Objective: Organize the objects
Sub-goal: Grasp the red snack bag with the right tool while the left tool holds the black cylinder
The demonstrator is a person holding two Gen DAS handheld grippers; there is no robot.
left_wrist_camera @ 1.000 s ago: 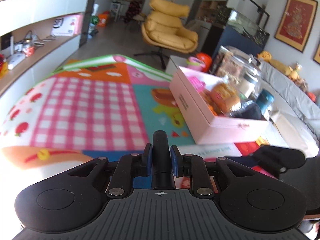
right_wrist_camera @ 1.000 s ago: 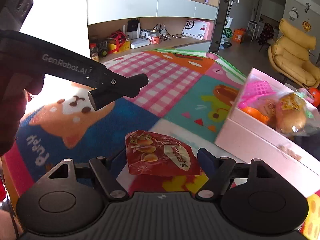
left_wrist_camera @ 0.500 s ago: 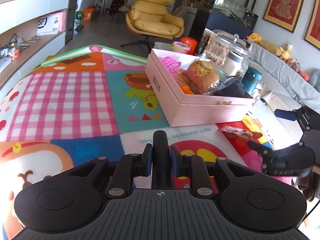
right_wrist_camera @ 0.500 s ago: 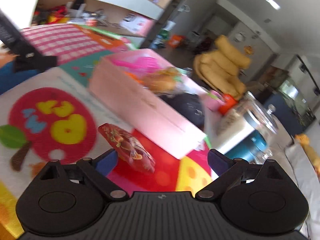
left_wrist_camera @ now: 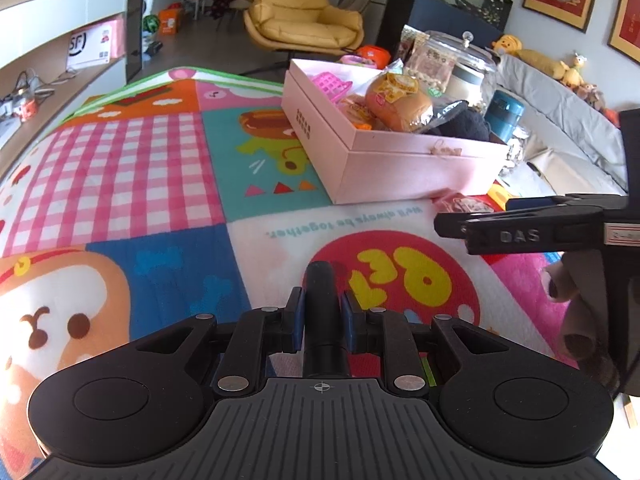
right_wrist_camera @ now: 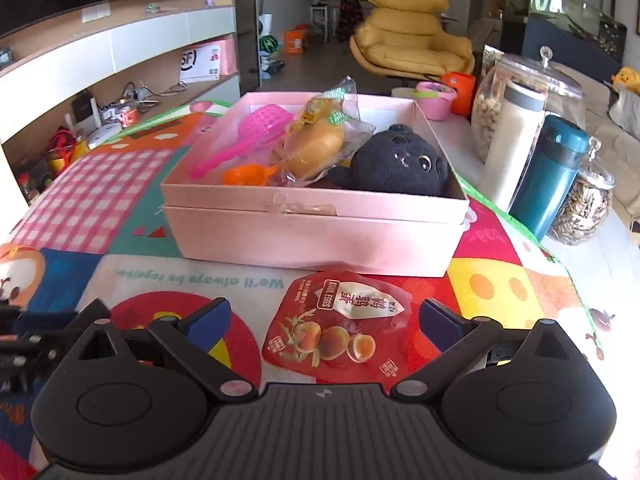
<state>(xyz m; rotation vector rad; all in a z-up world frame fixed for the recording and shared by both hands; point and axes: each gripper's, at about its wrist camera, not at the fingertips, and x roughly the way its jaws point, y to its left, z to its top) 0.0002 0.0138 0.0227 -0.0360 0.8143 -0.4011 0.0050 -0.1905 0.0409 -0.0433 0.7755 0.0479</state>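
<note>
The left gripper (left_wrist_camera: 322, 320) is clamped on a black cylindrical object (left_wrist_camera: 322, 312), which stands upright between its blue pads and pokes out ahead of them. What the cylinder is cannot be told. Beyond its tip lies the colourful play mat (left_wrist_camera: 160, 184), and further ahead and to the right sits the pink box (left_wrist_camera: 400, 168).

The right gripper (right_wrist_camera: 324, 320) has its jaws spread wide; they have just been opening. A red snack packet (right_wrist_camera: 340, 324), printed with quail eggs, lies flat on the mat between the two fingers. Neither pad presses on it: there is a clear gap of mat at each side of the packet. In the left wrist view the same packet (left_wrist_camera: 460, 202) shows only as a small reddish edge just above the right gripper's finger (left_wrist_camera: 520, 232), close to the box's near corner.

Directly ahead of the right gripper, just past the packet, stands the open pink box (right_wrist_camera: 312, 236). Inside it, from left to right, are a pink scoop (right_wrist_camera: 256, 132), an orange scoop (right_wrist_camera: 248, 176), a wrapped bread roll (right_wrist_camera: 316, 148) and a black plush toy (right_wrist_camera: 396, 164). To the right of the box, off the mat, stand a teal flask (right_wrist_camera: 552, 176) and a large glass jar (right_wrist_camera: 520, 120).
</note>
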